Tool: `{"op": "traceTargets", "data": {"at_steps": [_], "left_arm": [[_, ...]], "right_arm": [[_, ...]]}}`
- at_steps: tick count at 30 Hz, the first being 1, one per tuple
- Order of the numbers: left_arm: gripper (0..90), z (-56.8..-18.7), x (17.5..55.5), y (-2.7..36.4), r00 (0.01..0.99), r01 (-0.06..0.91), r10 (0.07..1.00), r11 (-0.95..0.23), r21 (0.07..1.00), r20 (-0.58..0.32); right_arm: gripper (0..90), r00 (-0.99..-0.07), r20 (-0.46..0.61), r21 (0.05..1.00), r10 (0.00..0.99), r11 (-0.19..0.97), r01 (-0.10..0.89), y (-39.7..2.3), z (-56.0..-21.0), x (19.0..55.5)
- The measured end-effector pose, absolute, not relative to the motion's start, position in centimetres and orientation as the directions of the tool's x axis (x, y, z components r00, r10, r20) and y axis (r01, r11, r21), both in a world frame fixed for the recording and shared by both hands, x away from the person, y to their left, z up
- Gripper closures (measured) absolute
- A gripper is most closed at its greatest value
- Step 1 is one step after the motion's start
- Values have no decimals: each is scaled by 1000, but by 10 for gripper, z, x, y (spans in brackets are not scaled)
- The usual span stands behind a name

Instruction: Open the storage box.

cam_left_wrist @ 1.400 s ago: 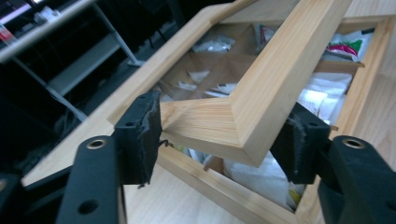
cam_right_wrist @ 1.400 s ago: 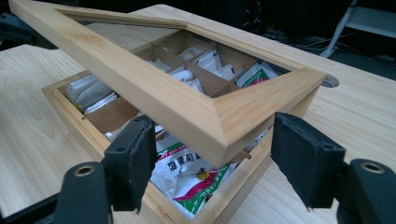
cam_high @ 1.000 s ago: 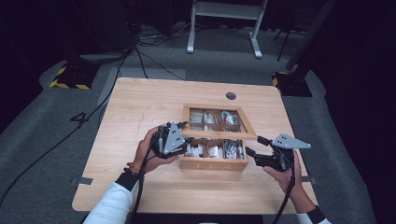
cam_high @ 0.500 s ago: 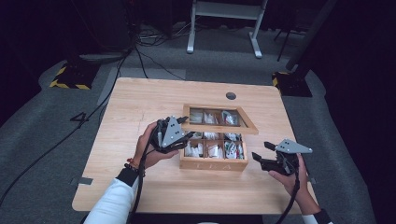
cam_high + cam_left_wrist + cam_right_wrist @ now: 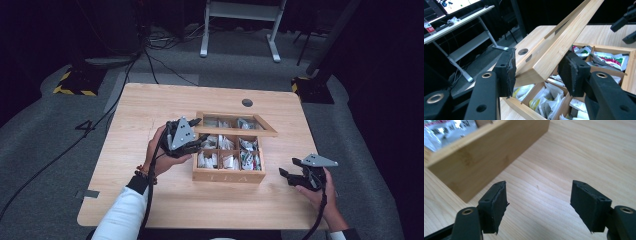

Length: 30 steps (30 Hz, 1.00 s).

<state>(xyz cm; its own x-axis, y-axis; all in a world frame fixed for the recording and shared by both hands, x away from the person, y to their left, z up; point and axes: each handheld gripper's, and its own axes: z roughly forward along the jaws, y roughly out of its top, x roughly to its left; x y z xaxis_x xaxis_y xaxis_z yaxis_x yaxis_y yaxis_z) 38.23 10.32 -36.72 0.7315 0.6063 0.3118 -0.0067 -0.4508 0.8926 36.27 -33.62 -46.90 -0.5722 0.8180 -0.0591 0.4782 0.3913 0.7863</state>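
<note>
High view: the left gripper sits at the left edge of the box, on the table, its jaws clamped on the raised lid. The lid stands tilted above the back row of compartments, running away from this gripper toward the far right. Sachets fill the compartments just beside and below the gripper's tips. The right gripper lies low over the table, off the box's right front corner, near it but not touching; it points at the box and its jaws are parted with nothing between them. Left gripper view: the left gripper grips the lid's near corner, the wood wedged between both pads and rising away from them up and to the right. The open box lies beneath and beyond the jaws, with sachets directly under them. The right gripper appears far ahead at the upper right. Right gripper view: the right gripper is released and empty, its pads wide apart over bare table. The box's wall stands ahead and to the left of the jaws, clear of the left pad, with sachets visible beyond its rim.
</note>
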Motion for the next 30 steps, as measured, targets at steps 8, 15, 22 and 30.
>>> {"op": "traceTargets", "data": {"at_steps": [8,15,22,30], "left_arm": [[491,-357,394,104,730,9,628,-404,915,270],[492,-350,402,105,731,22,637,-381,924,245],[492,-344,413,105,722,28,656,-345,938,219],[492,-338,424,105,715,36,670,-320,947,199]], "right_arm": [[307,-534,-30,776,845,356,521,-345,-479,367],[302,-535,0,772,845,341,537,-349,-487,371],[298,-558,14,757,830,355,548,-349,-495,375],[293,-563,16,740,826,369,563,-348,-501,378]]}}
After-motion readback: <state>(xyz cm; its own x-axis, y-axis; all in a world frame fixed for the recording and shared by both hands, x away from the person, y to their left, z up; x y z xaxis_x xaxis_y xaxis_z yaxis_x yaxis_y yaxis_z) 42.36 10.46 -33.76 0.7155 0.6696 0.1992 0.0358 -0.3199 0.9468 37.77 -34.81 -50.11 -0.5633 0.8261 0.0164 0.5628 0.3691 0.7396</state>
